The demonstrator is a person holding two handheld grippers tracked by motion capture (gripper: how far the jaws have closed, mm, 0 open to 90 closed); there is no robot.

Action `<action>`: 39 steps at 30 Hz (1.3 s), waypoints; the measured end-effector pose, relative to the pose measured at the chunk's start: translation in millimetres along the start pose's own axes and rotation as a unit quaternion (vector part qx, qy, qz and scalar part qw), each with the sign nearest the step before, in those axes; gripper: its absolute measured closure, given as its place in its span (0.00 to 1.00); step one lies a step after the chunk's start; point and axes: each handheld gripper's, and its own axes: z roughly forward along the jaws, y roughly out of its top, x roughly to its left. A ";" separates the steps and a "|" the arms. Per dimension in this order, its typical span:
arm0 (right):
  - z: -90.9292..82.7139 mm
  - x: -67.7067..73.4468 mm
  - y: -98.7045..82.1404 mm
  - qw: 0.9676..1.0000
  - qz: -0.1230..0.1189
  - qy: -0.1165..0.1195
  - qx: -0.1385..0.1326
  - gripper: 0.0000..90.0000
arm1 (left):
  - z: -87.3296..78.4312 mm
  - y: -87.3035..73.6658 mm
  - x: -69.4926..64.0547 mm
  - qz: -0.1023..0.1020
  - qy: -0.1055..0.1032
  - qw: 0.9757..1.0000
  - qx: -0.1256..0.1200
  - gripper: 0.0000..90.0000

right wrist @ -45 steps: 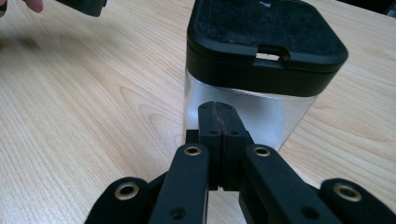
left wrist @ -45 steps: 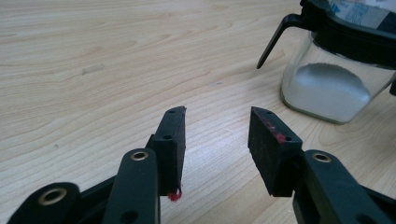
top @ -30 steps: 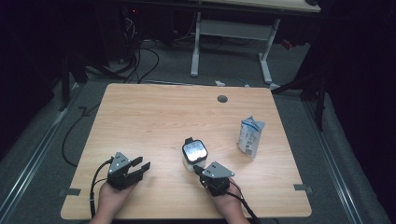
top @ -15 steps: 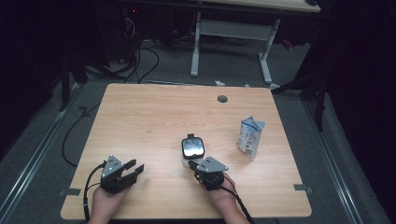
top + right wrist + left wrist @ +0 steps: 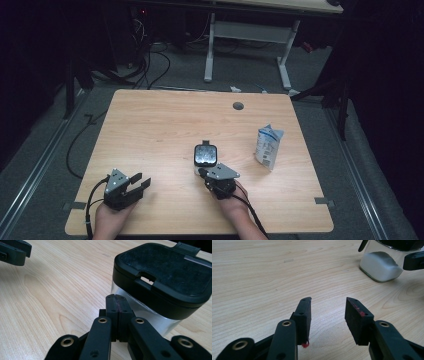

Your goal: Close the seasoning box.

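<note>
A clear square jar [image 5: 205, 155] with a black lid stands near the middle of the table; in the left gripper view the jar [image 5: 380, 266] holds white powder. My right gripper [image 5: 202, 172] is shut with nothing between its jaws. In the right gripper view its tips [image 5: 117, 298] sit right at the glass wall of the jar [image 5: 160, 272], below the lid; contact cannot be told. My left gripper [image 5: 141, 183] rests low at the front left, open and empty, and in its own view the left gripper [image 5: 328, 306] points across bare wood toward the jar.
A blue and white carton [image 5: 269, 146] stands upright to the right of the jar. A round cable hole [image 5: 238, 106] lies in the wooden table [image 5: 150, 125] near its far edge. Desk legs and cables are on the floor beyond.
My right gripper has shifted a little to the left and forward, closer behind the jar. My left gripper has slid slightly toward the front left corner.
</note>
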 end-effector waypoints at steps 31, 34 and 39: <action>-126.0 -77.7 -75.5 0.985 0.105 -0.136 -0.010 0.93 | 31.3 19.4 -16.2 0.032 -0.041 0.999 0.001 0.61; -135.1 -83.9 -80.8 0.982 0.120 -0.143 -0.015 0.92 | 33.2 20.1 -18.4 0.034 -0.043 0.998 0.003 0.61; -133.4 -84.6 -81.2 0.982 0.120 -0.142 -0.015 0.91 | 34.8 20.7 -20.8 0.036 -0.044 0.998 0.002 0.61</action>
